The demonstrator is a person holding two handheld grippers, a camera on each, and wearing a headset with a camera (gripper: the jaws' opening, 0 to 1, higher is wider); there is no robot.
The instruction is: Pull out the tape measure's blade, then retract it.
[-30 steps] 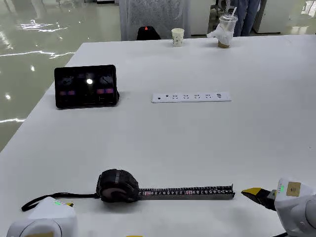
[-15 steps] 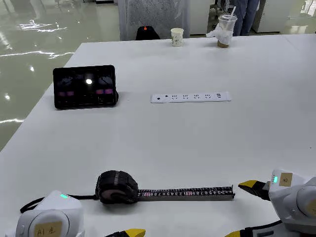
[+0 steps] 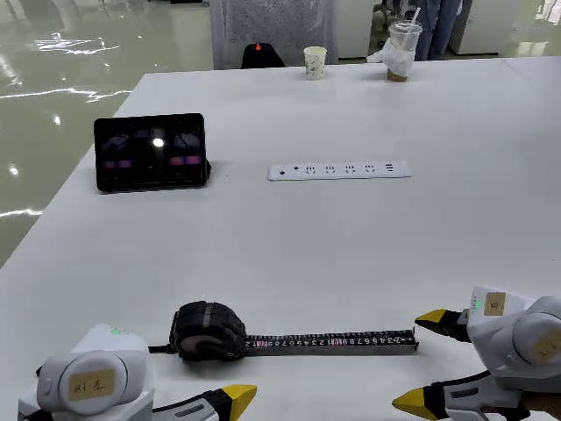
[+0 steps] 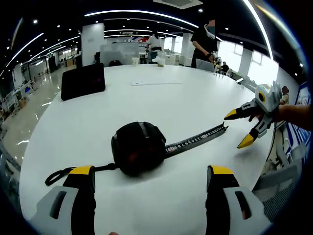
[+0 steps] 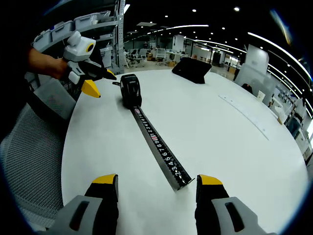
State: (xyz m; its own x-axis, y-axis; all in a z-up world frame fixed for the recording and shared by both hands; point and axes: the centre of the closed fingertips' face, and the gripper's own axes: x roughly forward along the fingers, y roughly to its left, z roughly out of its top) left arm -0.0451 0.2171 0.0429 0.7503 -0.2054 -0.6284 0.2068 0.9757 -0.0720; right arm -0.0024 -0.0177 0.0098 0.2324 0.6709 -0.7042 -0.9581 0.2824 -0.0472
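While both grippers wait at the near edge, I see the black round-cased tape measure lying on the white table at about 7 o'clock in the head view. Its dark numbered blade is drawn out flat toward 3 o'clock. My left gripper has its yellow-tipped fingers spread wide, holding nothing. In the left gripper view the case sits just ahead of them, centred in the gap and untouched, with its black wrist strap trailing toward 8 o'clock. My right gripper is likewise wide and empty. In the right gripper view the blade's hooked end lies between the fingers, just beside the one at 5 o'clock, with a sliver of table between.

At 12 o'clock on the far edge stands a small white paper cup, whose contents I cannot see. Beside it is a clear plastic cup with a straw, with something white bunched against its side and a brownish layer low in it. A black tablet is propped at 10 o'clock. A white power strip lies past the centre toward 12 o'clock.

Against half a second ago, the blade is out just as far. The right gripper's upper tip has edged nearer the hook, and its lower tip has come further into the head view.
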